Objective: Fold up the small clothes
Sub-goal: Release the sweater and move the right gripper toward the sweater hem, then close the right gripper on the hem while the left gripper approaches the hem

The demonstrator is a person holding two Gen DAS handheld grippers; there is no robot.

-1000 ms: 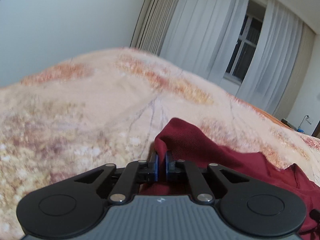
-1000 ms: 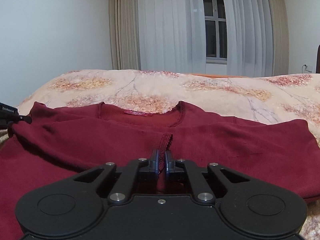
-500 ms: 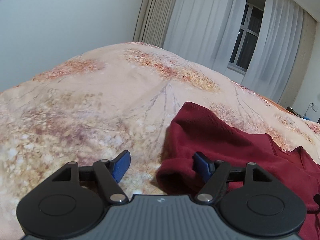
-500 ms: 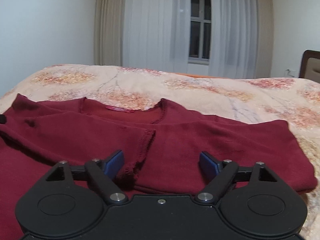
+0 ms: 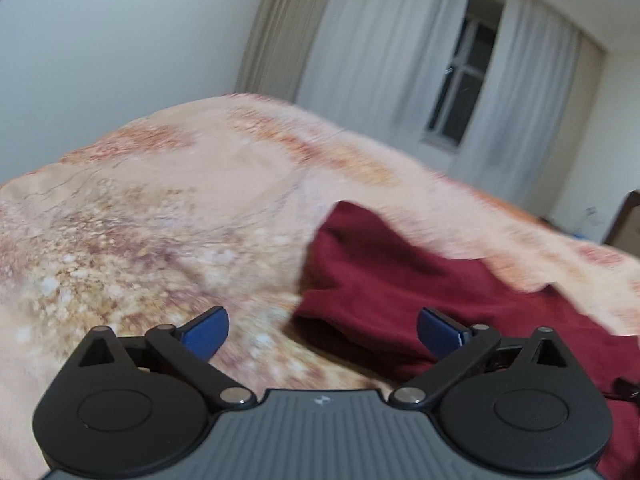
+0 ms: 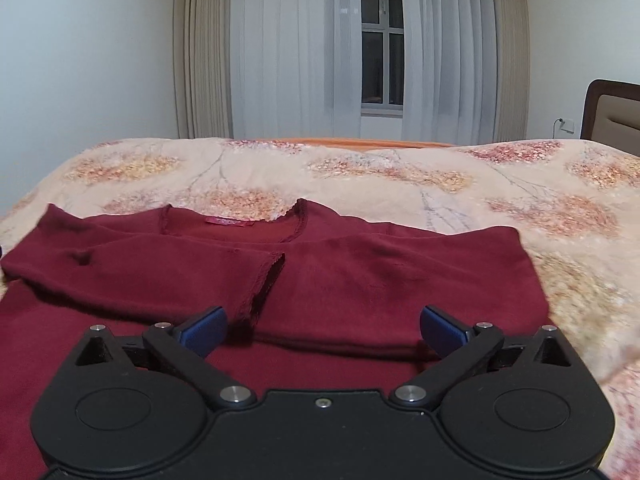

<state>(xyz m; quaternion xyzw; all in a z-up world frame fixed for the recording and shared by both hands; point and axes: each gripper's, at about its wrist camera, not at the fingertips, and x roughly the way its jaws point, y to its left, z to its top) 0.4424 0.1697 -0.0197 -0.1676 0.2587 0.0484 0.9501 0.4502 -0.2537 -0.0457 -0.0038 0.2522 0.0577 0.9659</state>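
Observation:
A dark red long-sleeved top (image 6: 360, 280) lies flat on the bed, neckline away from me, with both sleeves folded across its chest. The cuff of the left sleeve (image 6: 264, 280) lies near the middle. My right gripper (image 6: 322, 330) is open and empty, just above the top's near part. My left gripper (image 5: 322, 332) is open and empty over the top's folded left shoulder edge (image 5: 360, 272), which shows at the right of the left wrist view. That view is blurred.
The bed cover (image 6: 400, 168) is beige with orange and pink floral patches and spreads all around the top. Curtains and a window (image 6: 380, 68) stand behind the bed. A headboard (image 6: 612, 116) is at the far right.
Both grippers were shut on the top's fabric a second ago; both have opened and let go. Both have pulled back a little, and the sleeve now lies flat on the chest.

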